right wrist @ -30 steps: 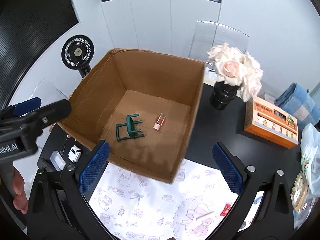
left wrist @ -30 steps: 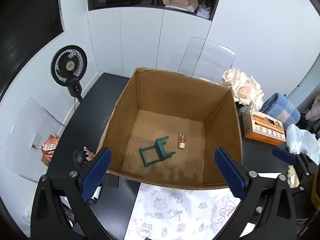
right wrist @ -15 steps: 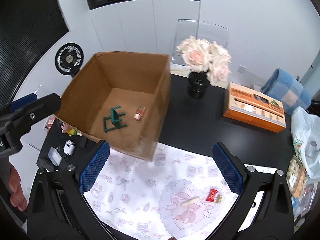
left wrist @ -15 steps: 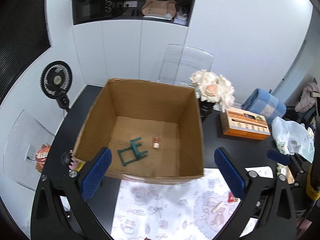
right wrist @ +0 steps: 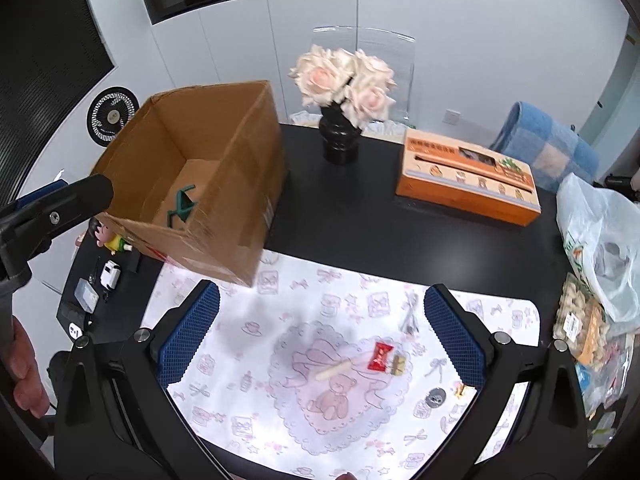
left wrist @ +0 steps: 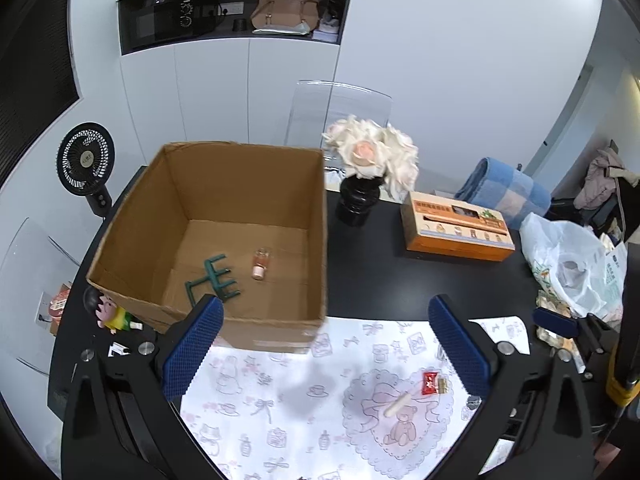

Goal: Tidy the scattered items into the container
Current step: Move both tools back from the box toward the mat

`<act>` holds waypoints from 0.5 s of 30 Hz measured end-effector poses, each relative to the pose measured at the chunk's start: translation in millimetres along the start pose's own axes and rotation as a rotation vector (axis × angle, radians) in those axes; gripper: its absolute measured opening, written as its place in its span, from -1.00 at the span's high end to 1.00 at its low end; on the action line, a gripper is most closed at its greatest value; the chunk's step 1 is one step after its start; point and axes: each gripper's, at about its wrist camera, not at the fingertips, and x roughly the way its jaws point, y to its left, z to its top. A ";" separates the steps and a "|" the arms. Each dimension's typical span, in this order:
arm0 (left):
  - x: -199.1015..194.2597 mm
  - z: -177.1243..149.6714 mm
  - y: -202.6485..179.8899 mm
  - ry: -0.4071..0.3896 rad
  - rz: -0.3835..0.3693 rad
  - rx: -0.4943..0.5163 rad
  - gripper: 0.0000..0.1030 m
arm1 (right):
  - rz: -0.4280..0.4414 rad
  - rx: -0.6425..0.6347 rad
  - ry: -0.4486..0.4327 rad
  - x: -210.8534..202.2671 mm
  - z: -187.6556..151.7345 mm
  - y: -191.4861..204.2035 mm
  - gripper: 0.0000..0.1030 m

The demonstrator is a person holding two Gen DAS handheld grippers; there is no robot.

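Lying on the mat (right wrist: 240, 420) near its right edge, the stick (right wrist: 335, 370) and the red candy (right wrist: 381, 356) touch, with a small gold sweet (right wrist: 398, 363) just beside the candy. You should find all three light; the stick looks stiff and thin, so pinch it across its middle, low to the mat. The candy wrapper looks slick and crinkly, so take it across the body, not the twisted ends. A metal disc (right wrist: 434, 396) and a clip-like bit (right wrist: 410, 316) lie near, too small to judge.

The box (left wrist: 276, 328) sits at the mat's far left corner, holding a green chair (left wrist: 212, 280) and a vial (left wrist: 260, 264).

Your left gripper (left wrist: 326, 354) and right gripper (right wrist: 322, 338) both stand wide apart, holding nothing.

Compared with a second ago, both views have swung right: the box has slid leftward in each, and the stick and candy now lie between your right fingers.
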 end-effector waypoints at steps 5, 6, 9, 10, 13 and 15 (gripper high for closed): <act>7.2 -15.6 -24.5 0.015 -0.008 0.023 -0.98 | -0.013 0.022 0.000 -1.5 -18.3 -23.0 -1.00; 9.0 -18.6 -29.0 0.018 -0.009 0.027 -0.98 | -0.016 0.024 0.002 -0.7 -22.4 -27.9 -1.00; 15.6 -27.8 -43.6 0.035 -0.027 0.036 -0.98 | -0.033 0.031 0.016 3.2 -34.6 -42.3 -1.00; 18.2 -30.5 -48.8 0.039 -0.030 0.042 -0.98 | -0.034 0.037 0.019 4.3 -38.2 -47.0 -1.00; 26.2 -38.1 -62.8 0.054 -0.040 0.058 -0.98 | -0.039 0.059 0.032 8.8 -50.3 -61.7 -1.00; 30.2 -43.2 -71.6 0.058 -0.045 0.071 -0.98 | -0.045 0.069 0.039 11.6 -59.3 -71.0 -1.00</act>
